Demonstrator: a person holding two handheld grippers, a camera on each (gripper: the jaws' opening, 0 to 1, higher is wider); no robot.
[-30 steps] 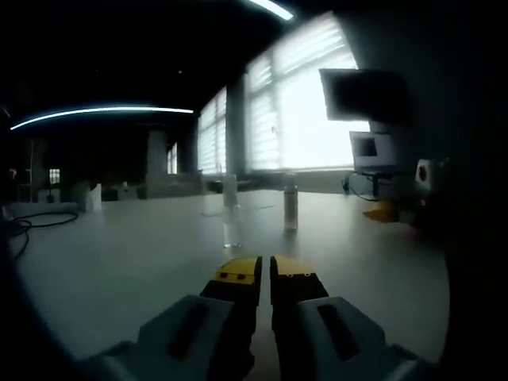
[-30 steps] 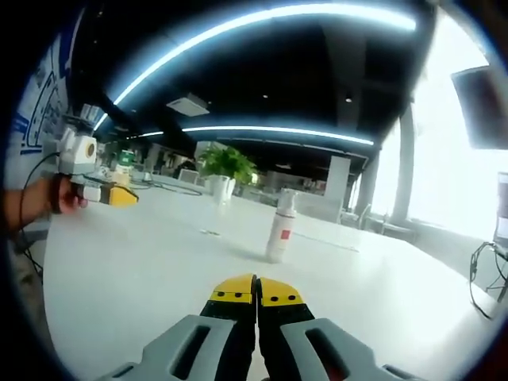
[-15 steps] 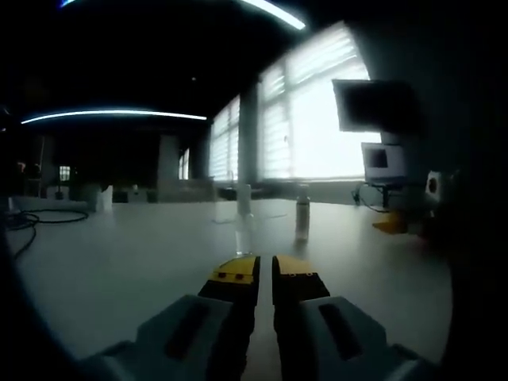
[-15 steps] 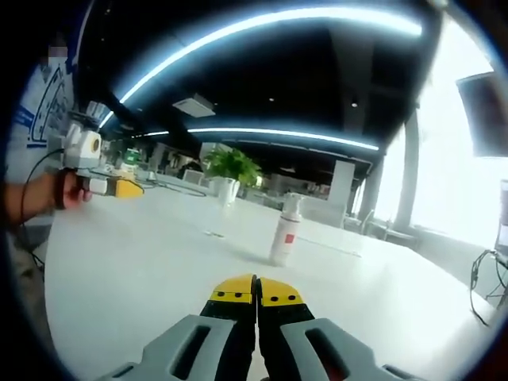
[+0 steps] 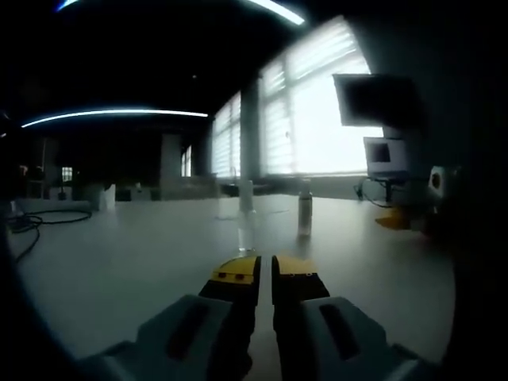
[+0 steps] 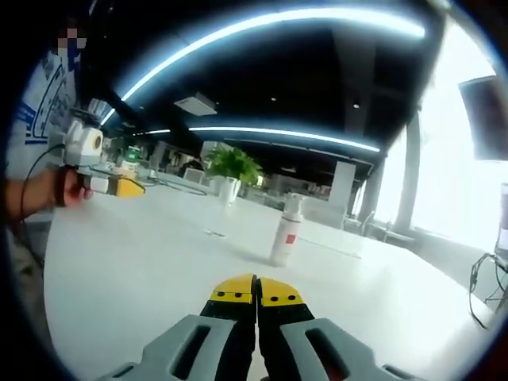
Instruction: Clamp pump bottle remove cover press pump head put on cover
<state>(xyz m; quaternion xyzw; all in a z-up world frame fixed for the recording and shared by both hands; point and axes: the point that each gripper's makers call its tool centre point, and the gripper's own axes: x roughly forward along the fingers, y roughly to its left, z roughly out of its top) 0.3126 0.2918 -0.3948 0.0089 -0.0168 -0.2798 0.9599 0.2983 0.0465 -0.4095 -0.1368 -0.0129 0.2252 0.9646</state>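
Since the earlier frames almost nothing has moved: the pump bottle [image 6: 286, 229] stays upright mid-table [image 6: 143, 270], well ahead of both grippers, only the views drifting slightly. The left gripper [image 5: 264, 270] and right gripper [image 6: 255, 290] remain fully closed, holding nothing. In the left gripper view the bottle [image 5: 305, 208] stands beyond a clear cover [image 5: 247, 216].

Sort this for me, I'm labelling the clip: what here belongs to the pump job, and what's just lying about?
Job: white pump bottle with clear cover, standing on the white table; left tongs and right tongs, both shut, holding nothing.

Lying about: clear slim bottle, potted green plant, black cable.
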